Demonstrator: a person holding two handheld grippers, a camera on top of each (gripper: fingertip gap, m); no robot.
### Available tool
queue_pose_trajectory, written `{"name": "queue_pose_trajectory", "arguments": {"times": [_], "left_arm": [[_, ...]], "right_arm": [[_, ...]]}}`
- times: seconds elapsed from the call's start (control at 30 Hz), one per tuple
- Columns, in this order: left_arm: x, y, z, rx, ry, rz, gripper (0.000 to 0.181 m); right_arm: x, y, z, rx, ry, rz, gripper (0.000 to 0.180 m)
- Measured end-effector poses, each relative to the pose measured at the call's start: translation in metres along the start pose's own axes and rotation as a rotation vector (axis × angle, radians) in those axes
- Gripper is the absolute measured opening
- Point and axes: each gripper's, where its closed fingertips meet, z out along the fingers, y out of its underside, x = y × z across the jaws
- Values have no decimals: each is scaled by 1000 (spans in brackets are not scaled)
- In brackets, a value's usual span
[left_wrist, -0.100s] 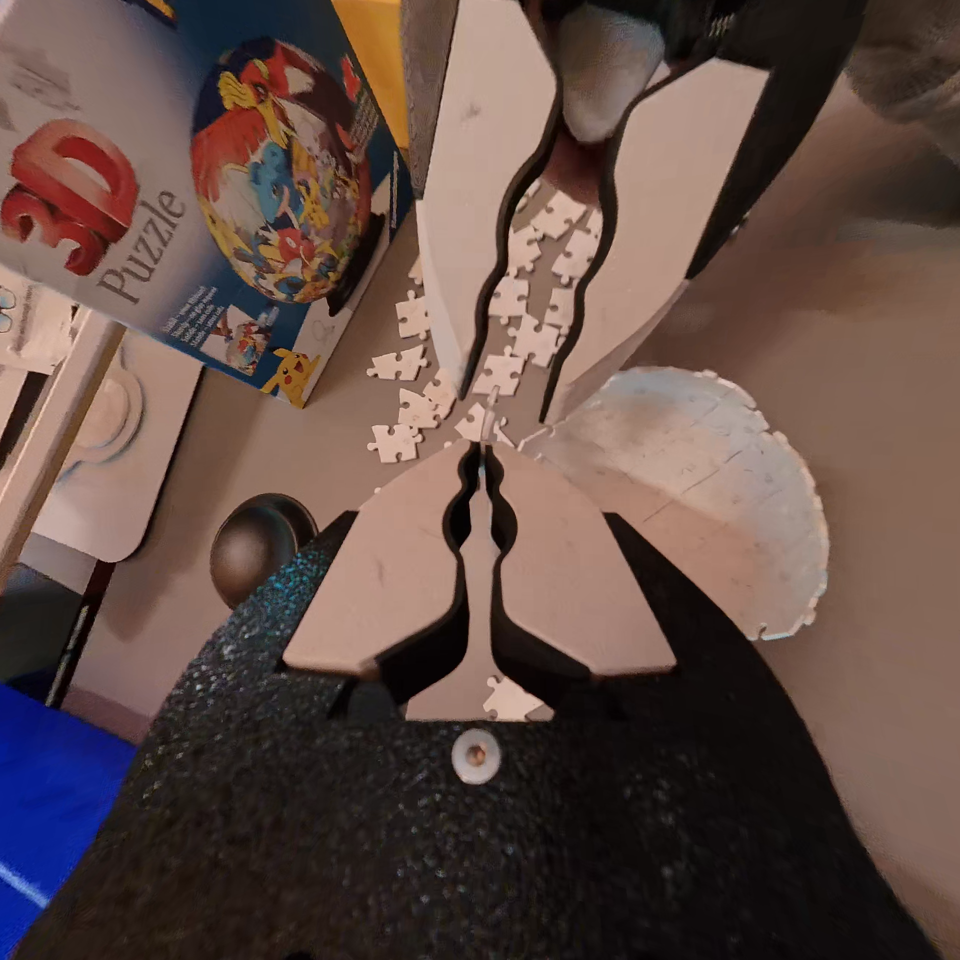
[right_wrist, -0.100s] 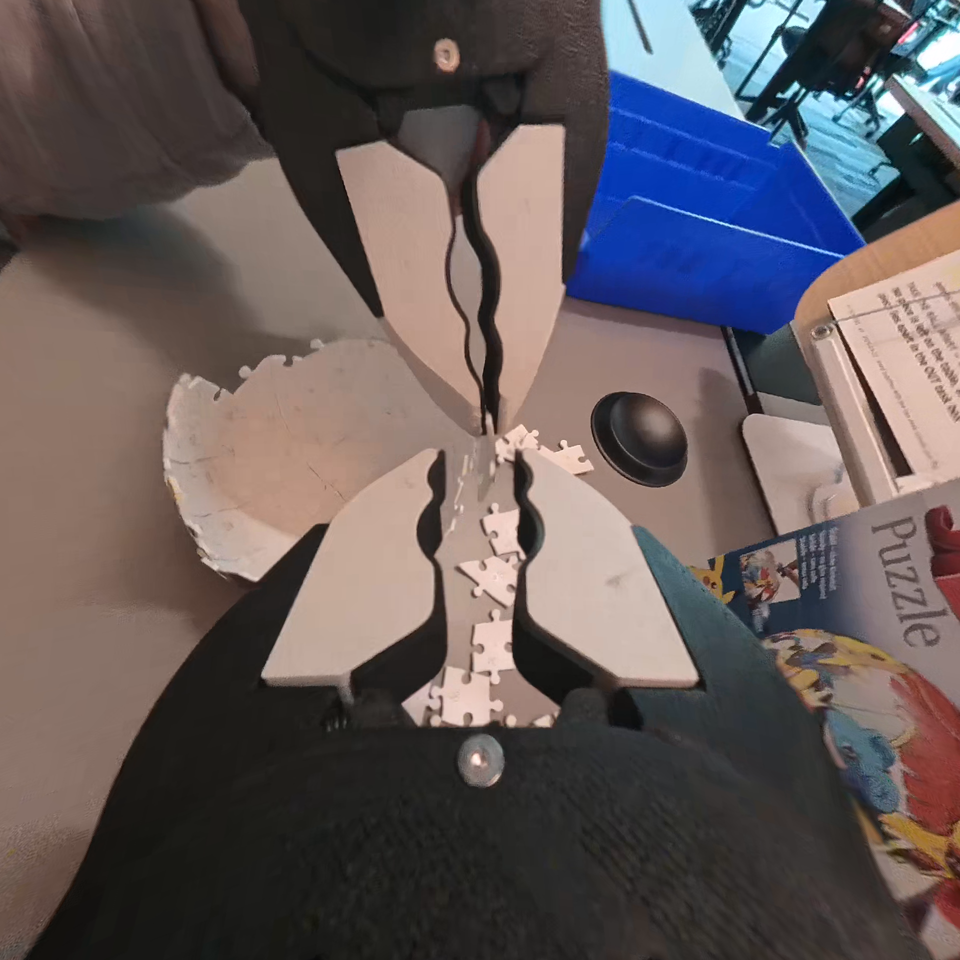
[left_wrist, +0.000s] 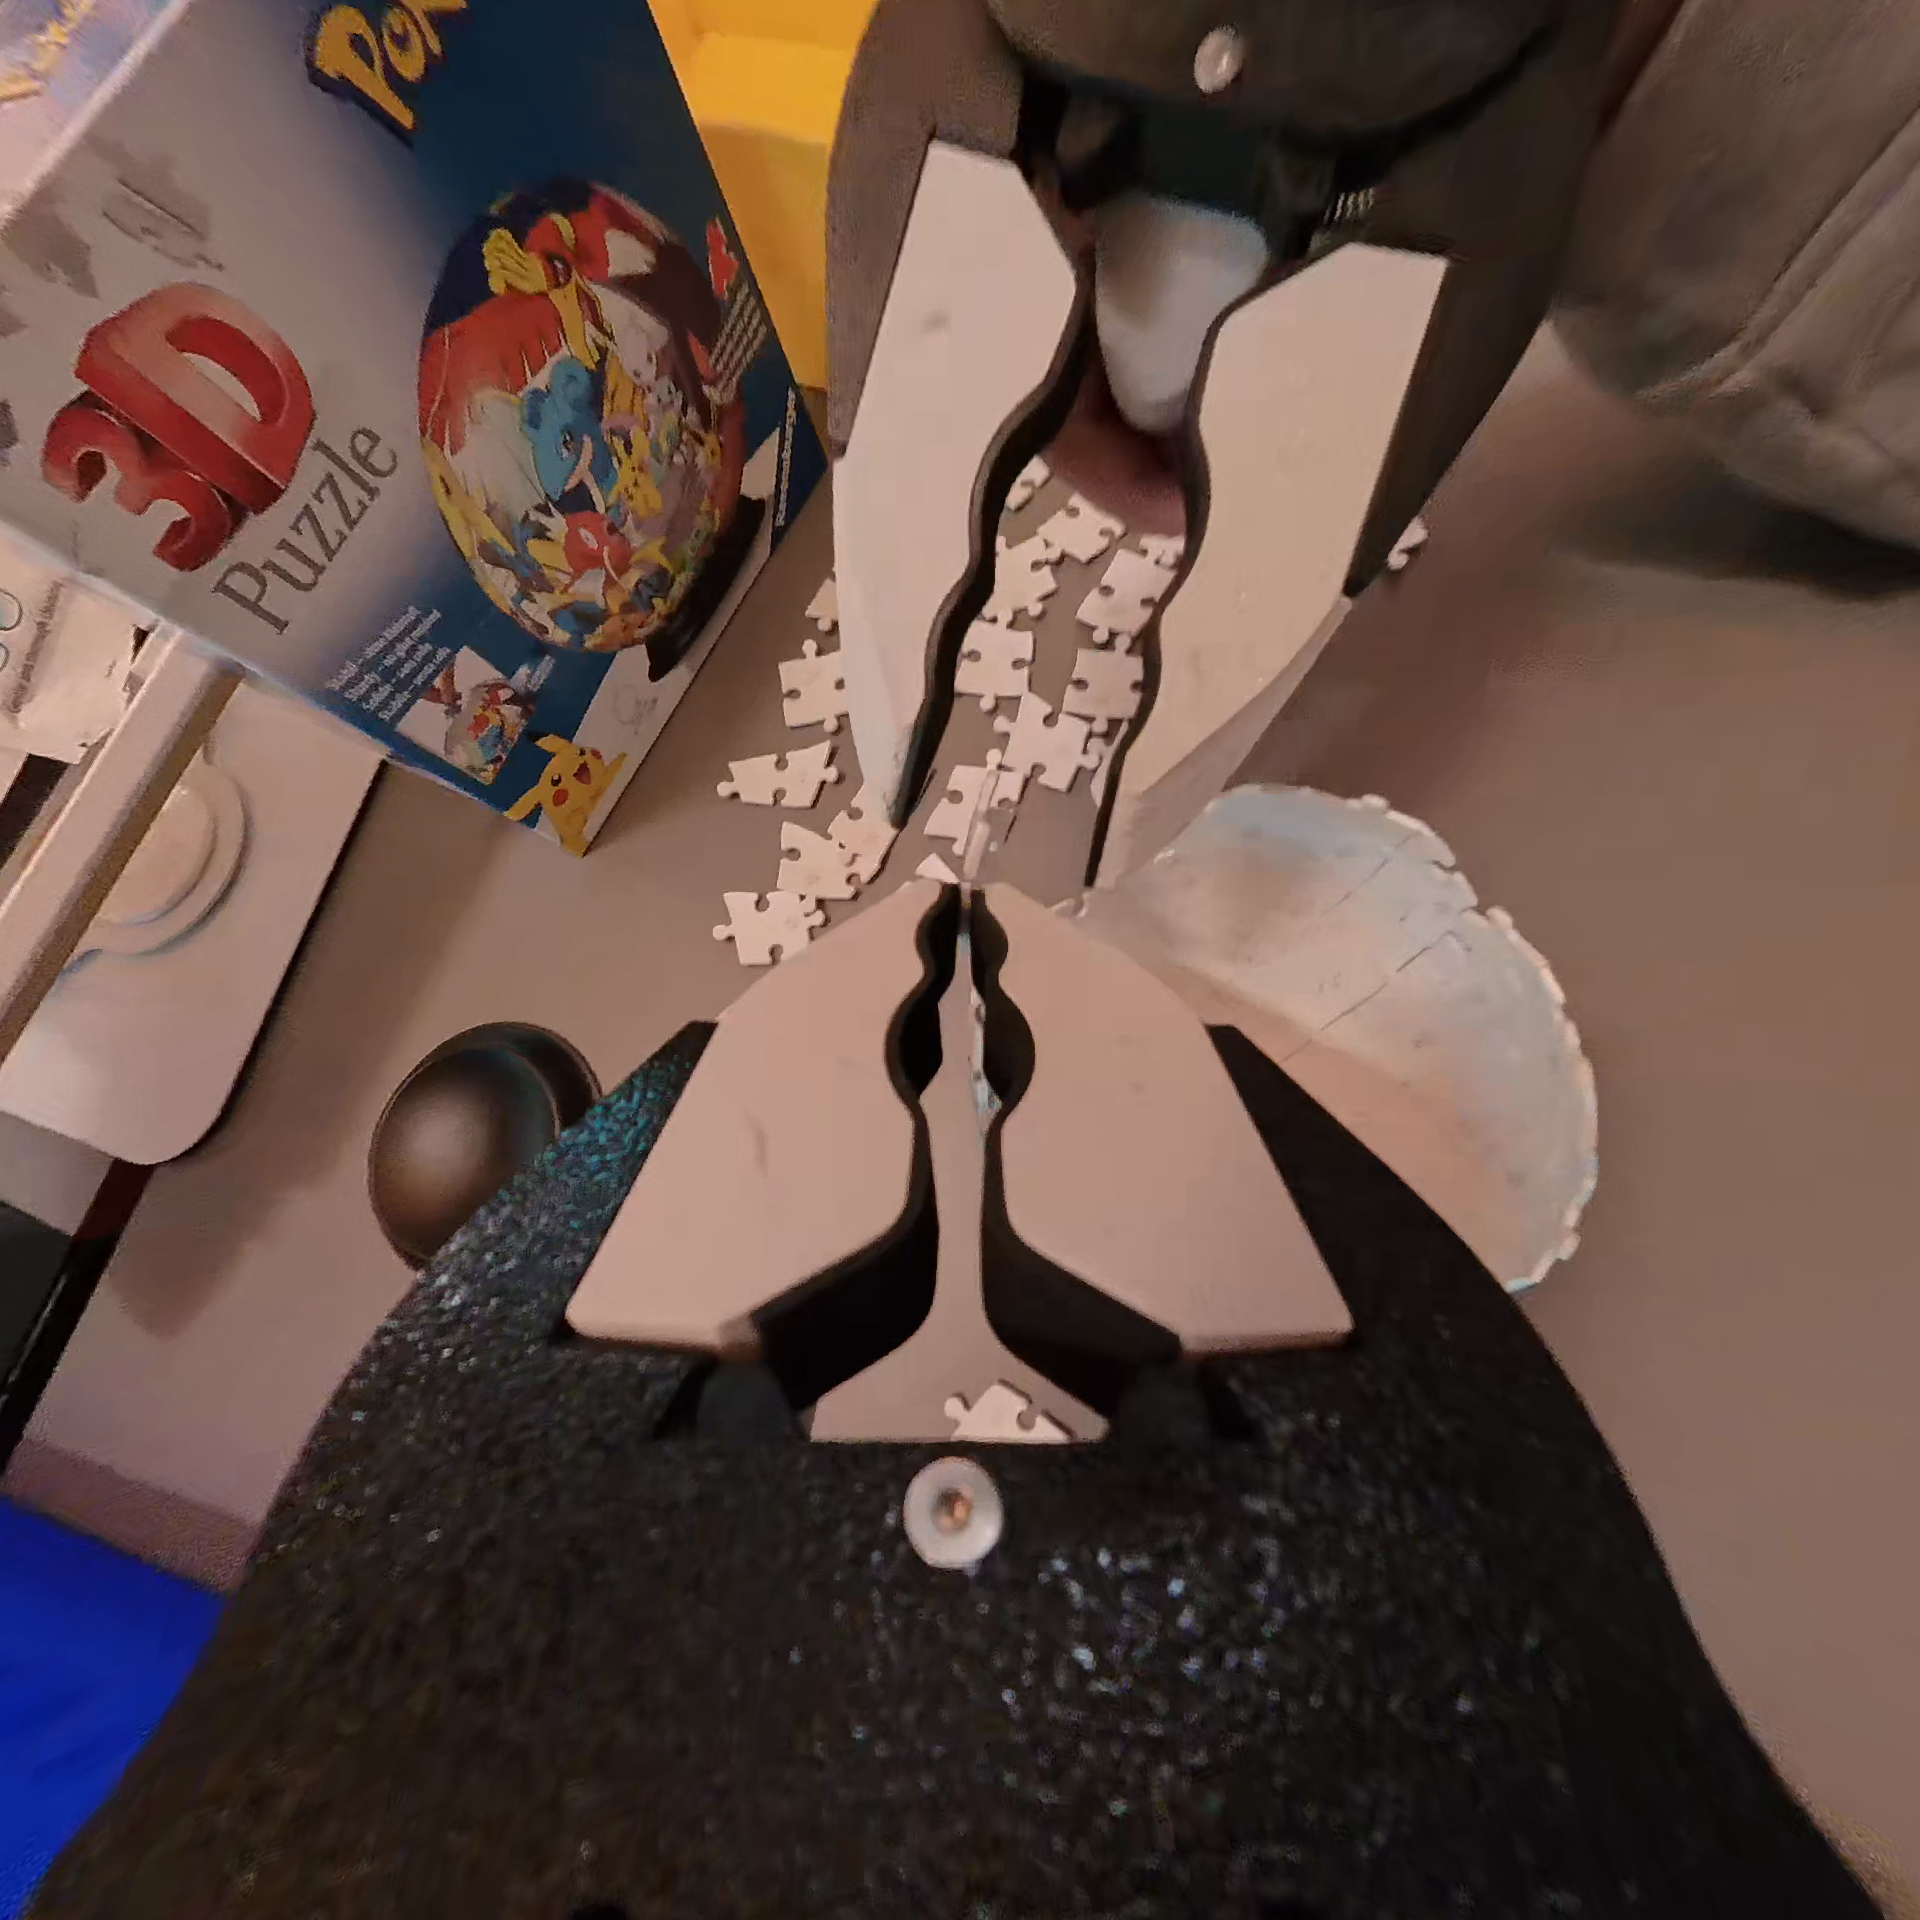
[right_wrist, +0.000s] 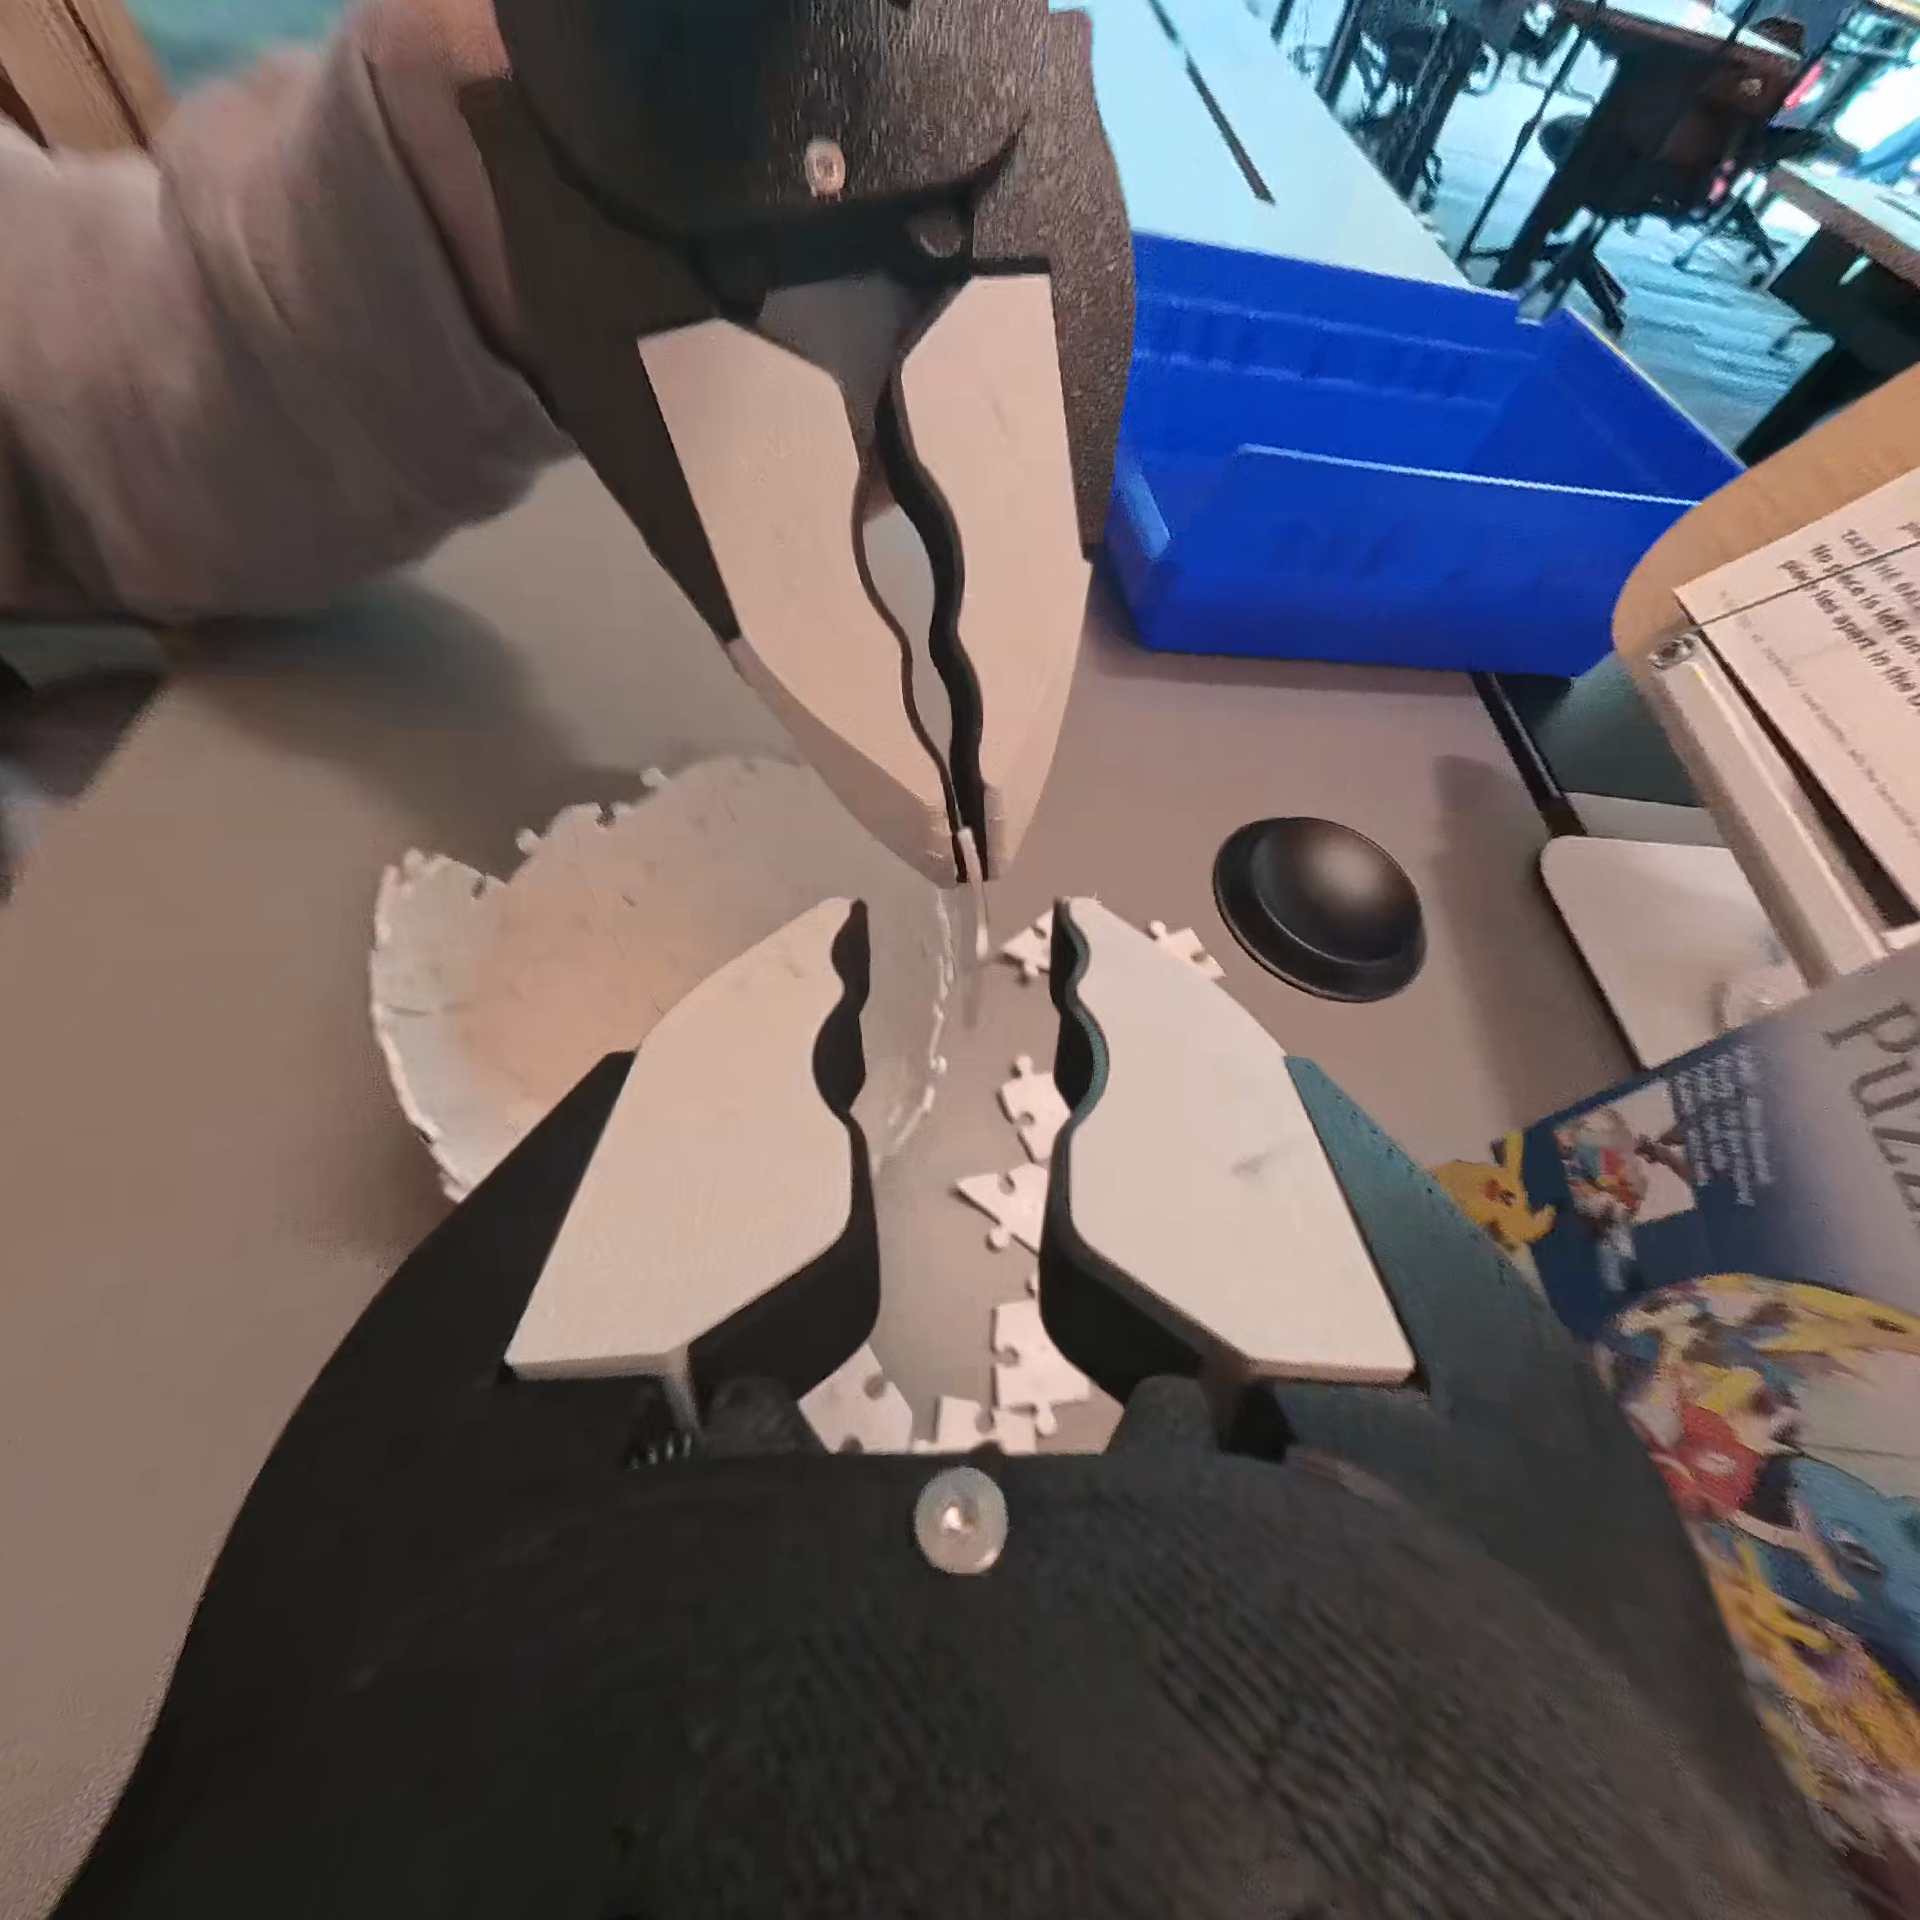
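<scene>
My left gripper (left_wrist: 963, 894) is shut on a thin white puzzle piece (right_wrist: 975, 935), which it holds on edge above the grey table. The piece hangs below its tips in the right wrist view, where the left gripper (right_wrist: 966, 862) comes in from above. My right gripper (right_wrist: 958, 912) faces it tip to tip with its jaws open on either side of the piece and not touching it; it also shows in the left wrist view (left_wrist: 1003, 842). A white half-sphere puzzle shell (left_wrist: 1403, 987) (right_wrist: 582, 956) lies beside them. Loose white pieces (left_wrist: 790, 779) (right_wrist: 1023, 1195) lie beneath.
A colourful puzzle box (left_wrist: 416, 416) (right_wrist: 1766, 1299) stands close by. A black round stand (left_wrist: 457, 1143) (right_wrist: 1320, 914) sits on the table. A blue bin (right_wrist: 1403, 520) is beyond it. A white plastic part (right_wrist: 1662, 935) and a printed sheet (right_wrist: 1849, 675) are at the edge. A sleeve (right_wrist: 208, 364) is behind the left gripper. My two grippers' fingertips are within a few centimetres of each other.
My right gripper's jaws have opened a little wider around the piece. My left gripper stays shut on the piece.
</scene>
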Motion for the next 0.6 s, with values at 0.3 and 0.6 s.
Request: {"name": "queue_pose_trajectory", "arguments": {"times": [0.3, 0.6], "left_arm": [[-4, 0, 0, 24, 3, -13, 1], [0, -1, 2, 26, 16, -3, 2]], "right_arm": [[7, 10, 4, -2, 7, 3, 3], [4, 8, 6, -7, -3, -27, 2]]}}
